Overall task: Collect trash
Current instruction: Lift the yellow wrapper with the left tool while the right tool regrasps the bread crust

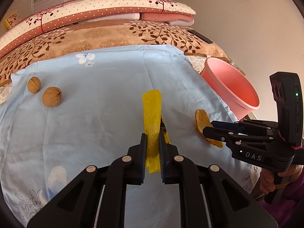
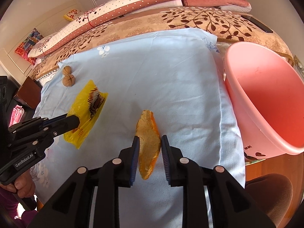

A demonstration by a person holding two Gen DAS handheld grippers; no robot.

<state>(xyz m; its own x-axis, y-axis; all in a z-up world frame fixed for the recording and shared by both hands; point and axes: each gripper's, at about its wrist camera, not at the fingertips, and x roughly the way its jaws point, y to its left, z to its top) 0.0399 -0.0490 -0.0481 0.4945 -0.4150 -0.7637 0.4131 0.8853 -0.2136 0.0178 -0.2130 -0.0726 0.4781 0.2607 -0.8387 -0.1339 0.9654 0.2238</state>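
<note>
The yellow wrapper (image 1: pixel 153 121) stands on edge, its length running away from the left gripper (image 1: pixel 153 142), whose jaws are clamped on it above the blue sheet (image 1: pixel 106 79). The orange peel (image 2: pixel 148 142) lies lengthwise between the right gripper's (image 2: pixel 150 144) parted jaws, the left pad at its edge. Two walnuts (image 1: pixel 51 96) sit far left; a pink tub (image 2: pixel 266 102) stands right, folded quilts (image 1: pixel 95 13) behind.
</note>
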